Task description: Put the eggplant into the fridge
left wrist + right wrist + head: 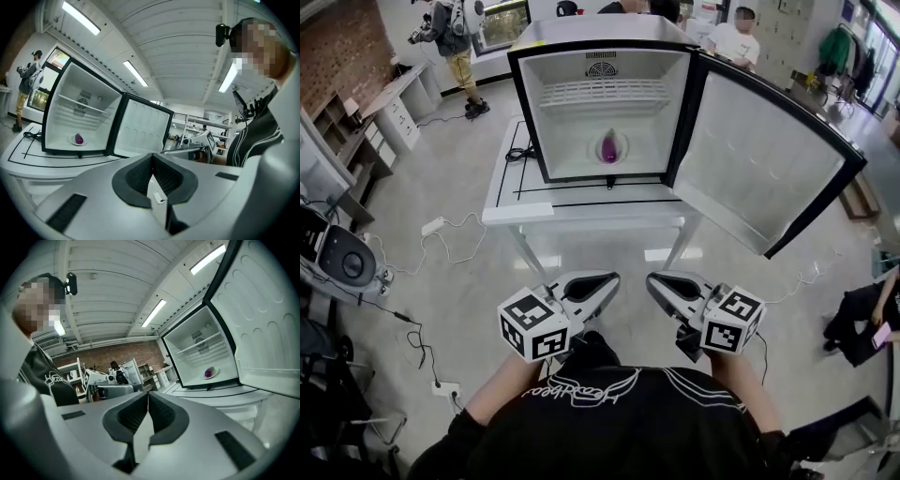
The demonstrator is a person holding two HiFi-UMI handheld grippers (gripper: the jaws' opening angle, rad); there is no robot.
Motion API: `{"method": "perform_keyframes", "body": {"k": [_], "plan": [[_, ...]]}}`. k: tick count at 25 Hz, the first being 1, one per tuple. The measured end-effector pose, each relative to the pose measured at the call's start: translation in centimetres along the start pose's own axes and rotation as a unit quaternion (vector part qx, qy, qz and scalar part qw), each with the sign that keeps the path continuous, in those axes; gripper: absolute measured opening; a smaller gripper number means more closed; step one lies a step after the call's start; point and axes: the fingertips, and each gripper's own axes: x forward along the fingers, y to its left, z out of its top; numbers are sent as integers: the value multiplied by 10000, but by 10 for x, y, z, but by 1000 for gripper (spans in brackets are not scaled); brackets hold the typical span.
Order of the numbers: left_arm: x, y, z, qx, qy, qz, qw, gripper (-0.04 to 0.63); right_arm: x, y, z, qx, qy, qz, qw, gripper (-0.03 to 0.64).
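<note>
Left hand-held gripper point(613, 277): jaws clenched tip to tip, nothing between them; its own view point(152, 158) confirms this. Right hand-held gripper point(652, 278): same, pads pressed together and empty point(147, 395). Both are held low, close to the person's chest and side by side, pointing towards the fridge.

Further out, the eggplant point(610, 147) is well apart from both, straight ahead and slightly left of the midline between them. It sits inside the fridge point(562, 112) on a small white dish point(623, 156) on the floor of the compartment, below the wire shelf point(600, 94). It is the small purple blob in both gripper views point(78, 138) point(208, 373). The door point(759, 159) is swung wide to the right. The fridge stands on a white surface point(511, 183).

Judgement: the eggplant is in place, so the task looks finished apart from maybe shutting the door.

Handling, if a re-grasp is needed: it looks small and light, with a glossy skin that is likely slippery. It is too small in frame to tell whether it is real or a toy. Pinch across the widest part of the body, not the tapered end. Use moderate force, since a curved, smooth skin can squirt out of flat pads. The dish may slide, so lift straight up.
</note>
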Motion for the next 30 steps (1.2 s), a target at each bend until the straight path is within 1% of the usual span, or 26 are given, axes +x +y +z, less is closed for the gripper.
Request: {"method": "perform_keyframes", "body": {"k": [2, 4, 10, 14, 17, 21, 26, 30], "plan": [[-5, -10, -6, 21, 37, -60, 10000, 9, -7, 15, -2, -135, 26, 54, 9999, 12], [-10, -19, -10, -76, 50, -169, 9998, 8, -11, 28, -5, -241, 70, 88, 9996, 12], [-31, -49, -11, -56, 6, -476, 9988, 8, -20, 64, -9, -293, 65, 357, 9989, 11], [-43, -66, -13, -82, -119, -674, 9976, 9, -24, 80, -18, -289, 99, 468, 9984, 11], [-49, -75, -18, -87, -157, -667, 9976, 8, -28, 87, -26, -284, 129, 485, 9983, 6], [-52, -85, -26, -85, -123, -543, 9984, 8, -33, 97, -32, -283, 110, 556, 9980, 6], [-51, -102, -27, -45, -153, -508, 9986, 8, -46, 100, -39, -231, 92, 499, 9984, 6], [-49, -113, -29, -22, -136, -485, 9987, 8, -53, 107, -45, -310, 172, 494, 9982, 6]]}}
